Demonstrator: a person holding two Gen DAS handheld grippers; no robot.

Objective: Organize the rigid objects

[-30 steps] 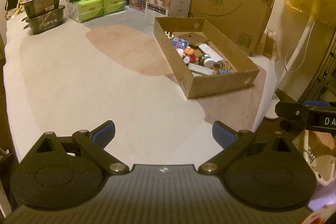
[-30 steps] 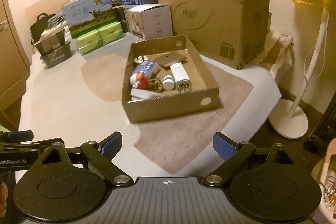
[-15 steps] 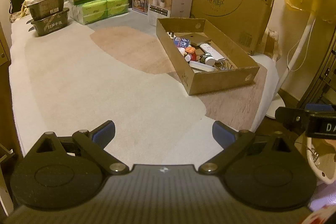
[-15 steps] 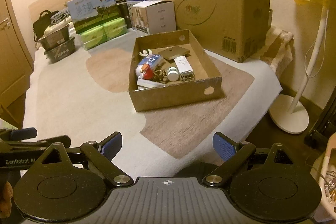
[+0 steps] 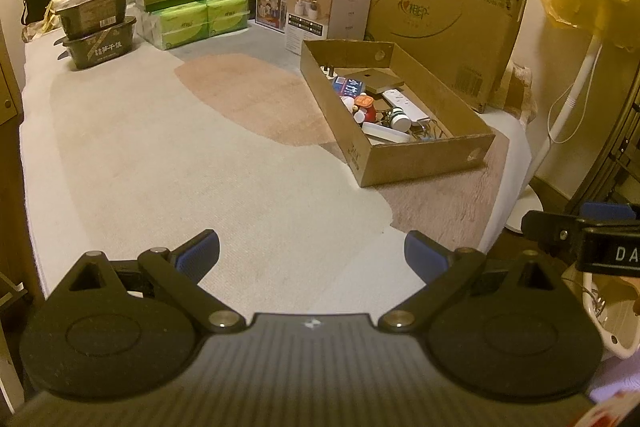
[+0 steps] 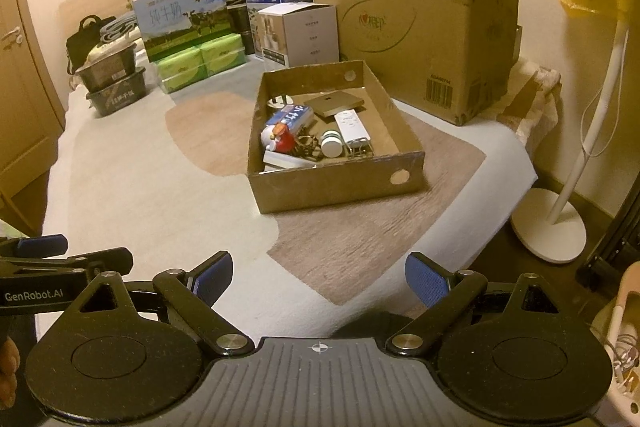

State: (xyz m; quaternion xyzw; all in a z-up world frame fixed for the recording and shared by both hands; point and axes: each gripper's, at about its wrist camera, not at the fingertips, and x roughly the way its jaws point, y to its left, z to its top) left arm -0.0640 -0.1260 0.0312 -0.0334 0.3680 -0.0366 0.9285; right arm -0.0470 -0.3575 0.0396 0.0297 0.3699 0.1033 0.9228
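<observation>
Left gripper (image 5: 311, 254), right gripper (image 6: 319, 278): bottom of frame, jaws spread wide, empty, held back from the bed. Shallow cardboard tray (image 6: 336, 183), centre frame: small rigid items heaped inside — white remote (image 6: 352, 126), red figurine (image 6: 280, 141), white-capped jar (image 6: 332, 144). Gathered, unsorted; stage indeterminable.

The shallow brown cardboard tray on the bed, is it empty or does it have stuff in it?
Not empty. The shallow brown cardboard tray holds a white remote, a white-capped jar and other small items.

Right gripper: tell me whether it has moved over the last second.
Yes. The right gripper has backed away: the tray looks smaller and farther beyond its open jaws.
</observation>
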